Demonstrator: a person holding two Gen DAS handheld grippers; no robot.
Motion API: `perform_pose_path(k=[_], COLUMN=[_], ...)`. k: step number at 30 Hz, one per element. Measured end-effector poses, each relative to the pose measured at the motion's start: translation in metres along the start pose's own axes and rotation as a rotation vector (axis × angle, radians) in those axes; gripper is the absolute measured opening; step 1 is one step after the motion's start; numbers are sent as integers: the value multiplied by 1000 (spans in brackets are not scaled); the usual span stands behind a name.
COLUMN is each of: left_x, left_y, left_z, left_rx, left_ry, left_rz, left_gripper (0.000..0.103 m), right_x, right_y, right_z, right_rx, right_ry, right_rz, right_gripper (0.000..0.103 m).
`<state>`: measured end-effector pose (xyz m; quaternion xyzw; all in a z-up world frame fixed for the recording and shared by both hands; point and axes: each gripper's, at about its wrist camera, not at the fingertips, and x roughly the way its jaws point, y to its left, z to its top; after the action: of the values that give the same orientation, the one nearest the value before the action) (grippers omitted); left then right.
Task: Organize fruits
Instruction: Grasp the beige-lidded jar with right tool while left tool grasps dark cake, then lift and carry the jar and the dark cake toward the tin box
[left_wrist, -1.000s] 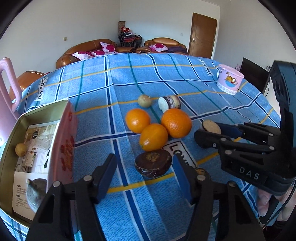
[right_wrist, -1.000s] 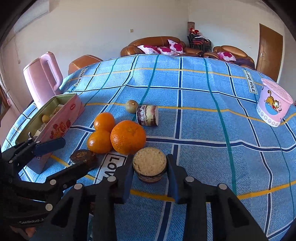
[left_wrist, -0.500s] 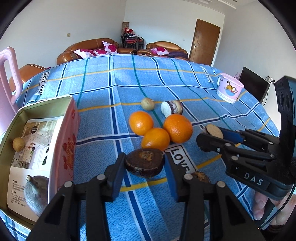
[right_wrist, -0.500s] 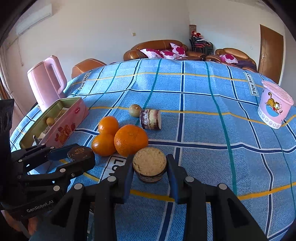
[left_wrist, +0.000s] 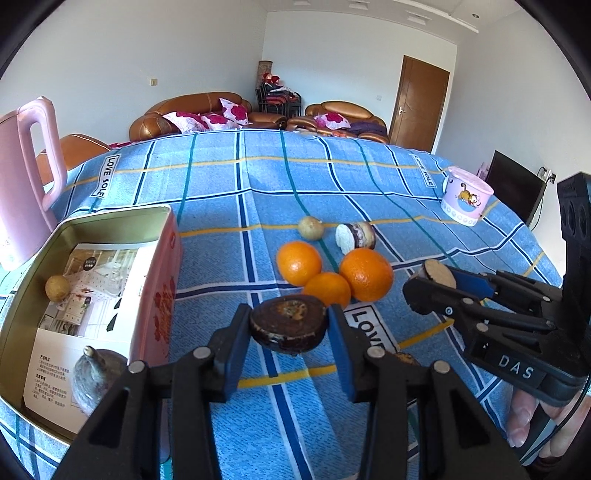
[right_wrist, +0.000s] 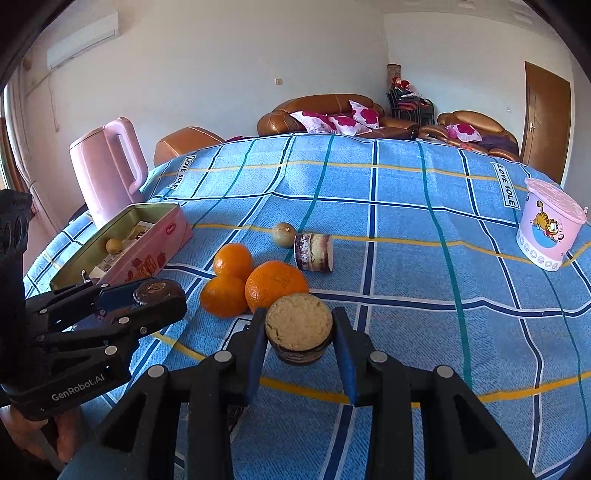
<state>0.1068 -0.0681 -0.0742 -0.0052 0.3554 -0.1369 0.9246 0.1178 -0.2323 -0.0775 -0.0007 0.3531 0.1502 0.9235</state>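
left gripper (left_wrist: 290, 326) just clamped down on the dark fruit half (left_wrist: 289, 328), right gripper (right_wrist: 299, 332) pinching the pale-faced fruit half (right_wrist: 298, 328)

Pale-topped fruit half (right_wrist: 298, 326) — right claw (right_wrist: 299, 343)

Three oranges (left_wrist: 334, 271) lie clustered and touching on the blue checked cloth. A small round tan fruit (left_wrist: 311, 228) lies just behind them. A dark brown fruit half (left_wrist: 289, 323) and a pale-faced half (right_wrist: 298, 326) are held raised.
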Motion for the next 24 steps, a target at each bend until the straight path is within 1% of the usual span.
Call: perform_pose_path(k=[24], left_x=[-14], left_y=[5], left_z=[-1], left_rx=[-25], left_ry=[-83], left_rz=[40], left_gripper=[43], right_x=[-17], right_y=[4], right_z=[-1], right_rx=[-25], right_ry=[-104], right_rz=[5], right_gripper=[36])
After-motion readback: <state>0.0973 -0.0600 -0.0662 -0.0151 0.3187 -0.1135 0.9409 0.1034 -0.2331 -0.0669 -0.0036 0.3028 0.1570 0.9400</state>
